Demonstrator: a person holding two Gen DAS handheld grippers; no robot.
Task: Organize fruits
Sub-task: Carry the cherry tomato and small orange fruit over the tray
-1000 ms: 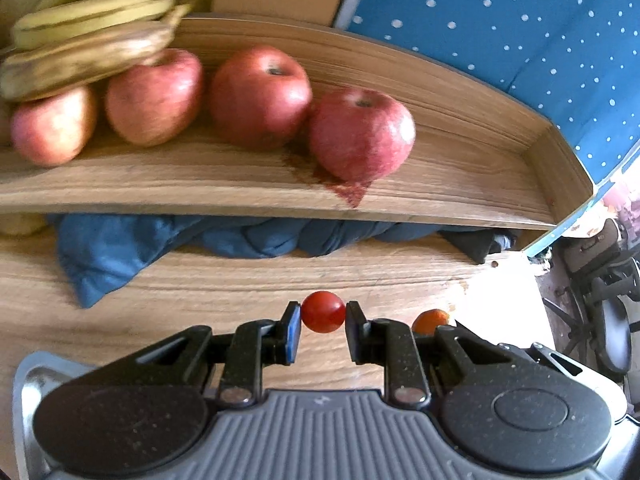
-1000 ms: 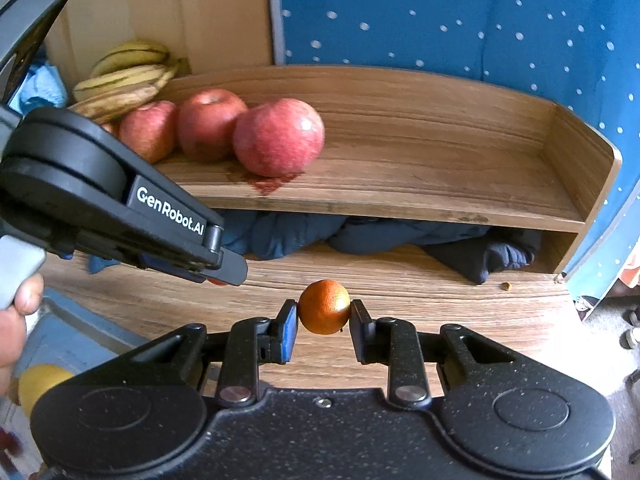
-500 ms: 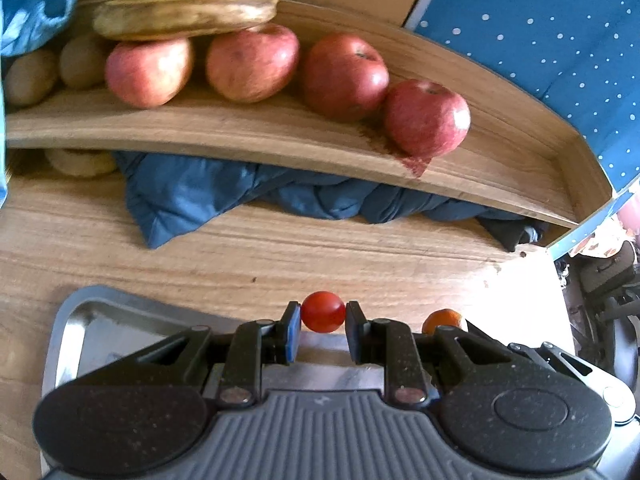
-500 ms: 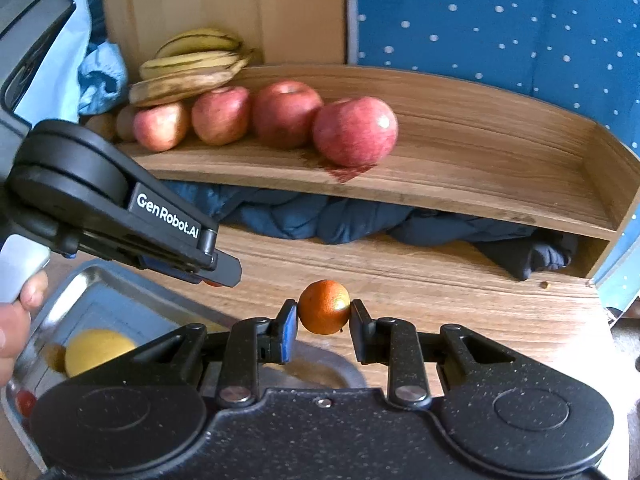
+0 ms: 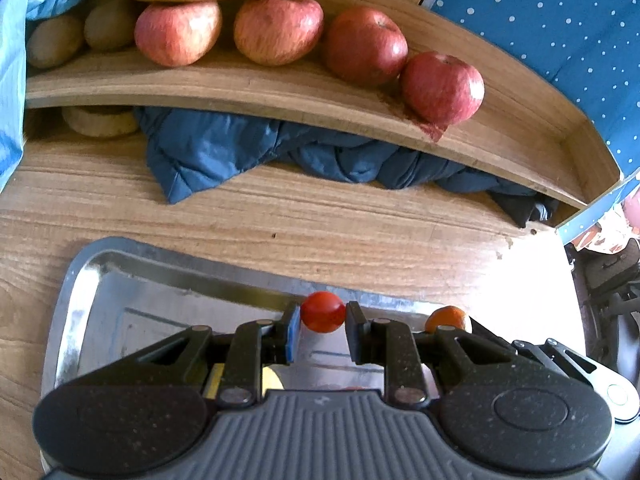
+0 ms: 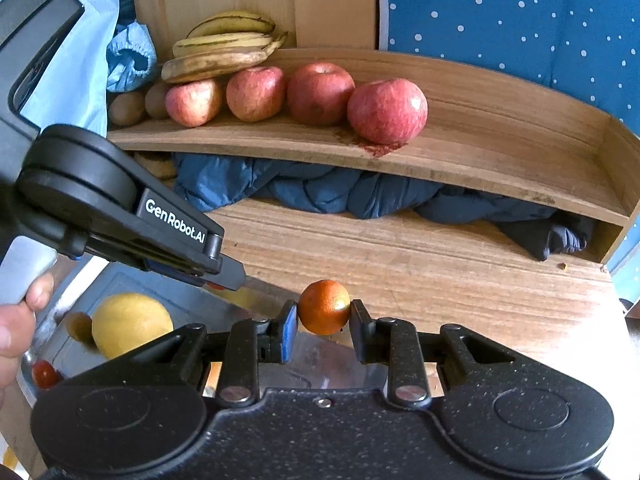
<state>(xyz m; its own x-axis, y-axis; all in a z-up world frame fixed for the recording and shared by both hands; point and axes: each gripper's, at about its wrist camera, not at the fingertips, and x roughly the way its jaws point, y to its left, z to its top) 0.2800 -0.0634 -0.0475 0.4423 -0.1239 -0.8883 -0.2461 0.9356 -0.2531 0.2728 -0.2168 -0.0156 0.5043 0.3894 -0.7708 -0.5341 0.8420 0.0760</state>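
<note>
Between the left gripper's (image 5: 322, 326) closed pads sits a tomato (image 5: 322, 311), pinched lightly to avoid bruising; the right gripper (image 6: 323, 326) likewise clamps a tangerine (image 6: 324, 306). Below both lies the tray (image 5: 80, 280); ahead, apples (image 6: 386, 110) line the shelf (image 6: 500, 148), sorted by kind

Wooden table (image 5: 360, 240): metal tray (image 5: 76, 300) directly under the jaws, blue quilted cloth (image 5: 224, 152) ahead of them. Wooden shelf (image 6: 500, 152) beyond and above jaws: four red apples (image 6: 386, 110), bananas (image 6: 224, 52) stacked at far left, brown kiwis (image 6: 128, 108) beside them.
</note>
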